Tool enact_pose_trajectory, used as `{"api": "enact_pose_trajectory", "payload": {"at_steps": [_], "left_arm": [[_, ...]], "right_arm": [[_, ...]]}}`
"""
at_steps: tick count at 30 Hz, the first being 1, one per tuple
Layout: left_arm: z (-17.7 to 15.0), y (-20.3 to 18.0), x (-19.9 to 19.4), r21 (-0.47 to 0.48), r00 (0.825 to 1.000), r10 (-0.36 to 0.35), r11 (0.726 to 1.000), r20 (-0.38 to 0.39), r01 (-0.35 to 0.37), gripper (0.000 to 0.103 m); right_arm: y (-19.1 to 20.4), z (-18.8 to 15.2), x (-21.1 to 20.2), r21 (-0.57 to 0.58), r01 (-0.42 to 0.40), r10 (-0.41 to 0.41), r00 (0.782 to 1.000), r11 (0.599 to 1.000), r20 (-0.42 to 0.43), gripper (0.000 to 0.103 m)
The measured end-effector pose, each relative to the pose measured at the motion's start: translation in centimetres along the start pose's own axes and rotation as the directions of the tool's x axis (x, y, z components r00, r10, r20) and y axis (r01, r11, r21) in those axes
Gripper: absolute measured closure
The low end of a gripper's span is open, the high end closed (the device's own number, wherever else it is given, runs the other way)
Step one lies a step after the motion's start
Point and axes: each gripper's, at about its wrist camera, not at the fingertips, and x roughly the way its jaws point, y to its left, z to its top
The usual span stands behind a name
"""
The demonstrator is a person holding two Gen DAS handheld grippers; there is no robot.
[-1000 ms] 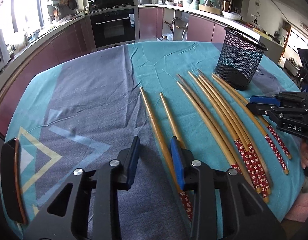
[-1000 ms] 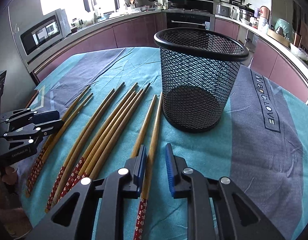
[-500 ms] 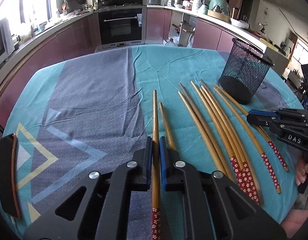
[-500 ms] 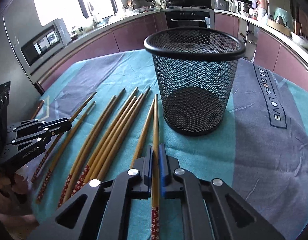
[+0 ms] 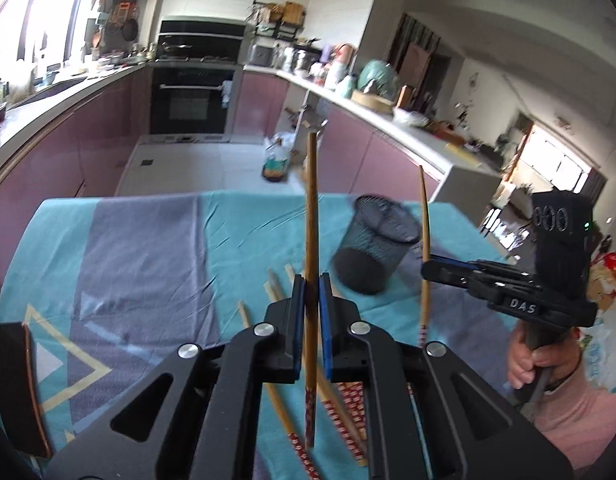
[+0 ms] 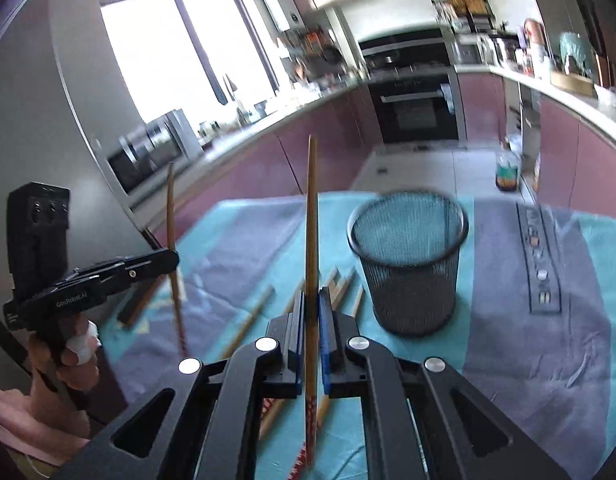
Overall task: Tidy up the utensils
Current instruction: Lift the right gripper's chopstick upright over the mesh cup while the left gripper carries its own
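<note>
- Carrying each long bamboo chopstick over the black wire-mesh cup (image 6: 408, 264), the person should aim the plain tips down into its mouth.
- The left gripper (image 5: 312, 292) pinches one chopstick (image 5: 311, 216), clear of the table.
- The right gripper (image 6: 311, 308) pinches the other chopstick (image 6: 311, 216).
- More chopsticks (image 6: 251, 314) lie on the teal cloth (image 6: 508, 320).
</note>
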Motion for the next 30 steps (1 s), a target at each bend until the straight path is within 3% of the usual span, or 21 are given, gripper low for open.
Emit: {"api": "enact_pose_trajectory", "payload": {"at_steps": [8, 20, 25, 30], "left_arm": [[3.4, -2.6, -2.1, 0.004, 0.987, -0.113, 0.994, 0.111, 0.113, 0.096], [10.1, -8.3, -0.4, 0.084, 0.953, -0.177, 0.983, 0.245, 0.16, 0.096], [11.4, -10.1, 3.0, 0.116, 0.966, -0.137, 0.987, 0.219, 0.114, 0.096], [10.9, -10.6, 8.2, 0.14, 0.991, -0.082, 0.988, 0.105, 0.066, 0.096]], "right_arm": [[0.1, 2.8, -3.8, -0.041, -0.007, 0.013, 0.991, 0.999, 0.134, 0.098], [-0.5, 8.0, -5.8, -0.097, 0.105, -0.075, 0.959, 0.99, 0.273, 0.098], [-2.3, 9.3, -4.9, -0.086, 0.166, -0.133, 0.943, 0.982, 0.304, 0.098], [-4.1, 9.1, -2.3, -0.06, 0.171, -0.151, 0.956, 0.983, 0.251, 0.098]]}}
